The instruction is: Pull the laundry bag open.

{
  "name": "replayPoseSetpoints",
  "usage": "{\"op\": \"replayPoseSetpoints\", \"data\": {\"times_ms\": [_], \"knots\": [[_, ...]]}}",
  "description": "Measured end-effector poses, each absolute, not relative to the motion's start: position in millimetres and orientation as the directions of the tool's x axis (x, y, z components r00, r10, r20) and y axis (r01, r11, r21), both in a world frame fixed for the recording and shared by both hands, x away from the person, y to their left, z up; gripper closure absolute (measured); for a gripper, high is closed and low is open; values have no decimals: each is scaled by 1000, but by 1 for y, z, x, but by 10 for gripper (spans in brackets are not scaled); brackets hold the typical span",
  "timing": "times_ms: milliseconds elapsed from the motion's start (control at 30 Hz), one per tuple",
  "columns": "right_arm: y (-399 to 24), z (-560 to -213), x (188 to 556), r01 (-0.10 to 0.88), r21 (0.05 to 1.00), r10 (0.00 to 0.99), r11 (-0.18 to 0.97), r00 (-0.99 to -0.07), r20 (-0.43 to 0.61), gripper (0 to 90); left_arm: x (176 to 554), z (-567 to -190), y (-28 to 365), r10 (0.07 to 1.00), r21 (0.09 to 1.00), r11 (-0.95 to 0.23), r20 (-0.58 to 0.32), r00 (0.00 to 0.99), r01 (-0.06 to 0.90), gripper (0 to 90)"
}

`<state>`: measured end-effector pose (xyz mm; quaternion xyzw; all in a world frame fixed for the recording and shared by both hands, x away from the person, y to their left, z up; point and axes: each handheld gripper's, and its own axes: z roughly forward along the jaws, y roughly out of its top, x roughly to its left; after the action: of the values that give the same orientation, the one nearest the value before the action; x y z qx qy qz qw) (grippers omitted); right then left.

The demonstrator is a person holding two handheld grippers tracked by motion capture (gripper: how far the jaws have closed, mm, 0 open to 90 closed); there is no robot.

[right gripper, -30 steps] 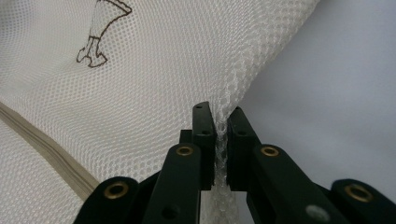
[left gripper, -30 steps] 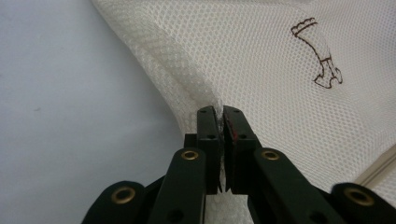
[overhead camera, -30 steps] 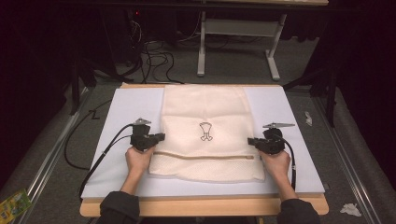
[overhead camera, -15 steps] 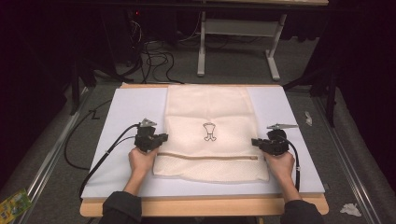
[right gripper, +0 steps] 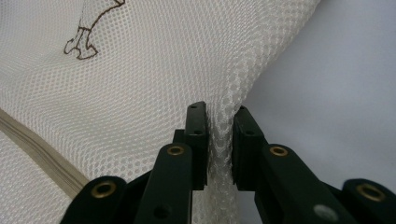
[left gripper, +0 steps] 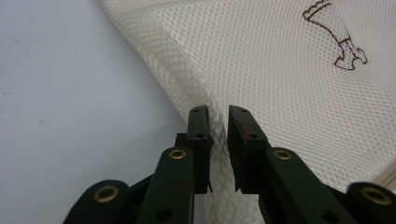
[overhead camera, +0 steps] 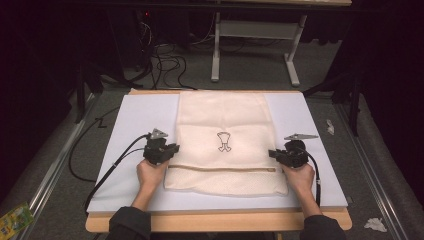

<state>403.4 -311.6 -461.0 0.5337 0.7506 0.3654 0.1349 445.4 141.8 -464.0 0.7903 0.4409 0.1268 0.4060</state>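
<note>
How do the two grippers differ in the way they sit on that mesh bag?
The left gripper sits at the mesh bag's left edge, the right gripper at its right edge. The left's jaws show a gap beside the mesh fold; the right's look snugger. Both have just been opening, mesh between the jaws.

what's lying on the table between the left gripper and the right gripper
The cream mesh bag spans it in the high view: left gripper at one side edge, right gripper at the other, mesh between each one's slightly parted jaws.
</note>
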Motion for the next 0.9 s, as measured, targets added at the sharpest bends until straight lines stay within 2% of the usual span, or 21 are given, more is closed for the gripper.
{"op": "replayPoseSetpoints", "data": {"times_ms": [133, 267, 633, 900], "knots": [[-313, -461, 403, 705, 690, 900, 163, -392, 188, 746, 441, -462, 143, 806, 767, -304, -110, 582, 566, 671], [-311, -459, 401, 700, 691, 904, 179, -394, 166, 709, 436, -463, 143, 811, 772, -322, -73, 580, 548, 614], [-312, -453, 386, 687, 703, 911, 183, -387, 140, 539, 411, -460, 139, 787, 807, -350, -23, 617, 476, 498], [-318, -461, 379, 707, 690, 915, 155, -366, 170, 446, 394, -463, 129, 747, 827, -344, -45, 663, 444, 449]]}}
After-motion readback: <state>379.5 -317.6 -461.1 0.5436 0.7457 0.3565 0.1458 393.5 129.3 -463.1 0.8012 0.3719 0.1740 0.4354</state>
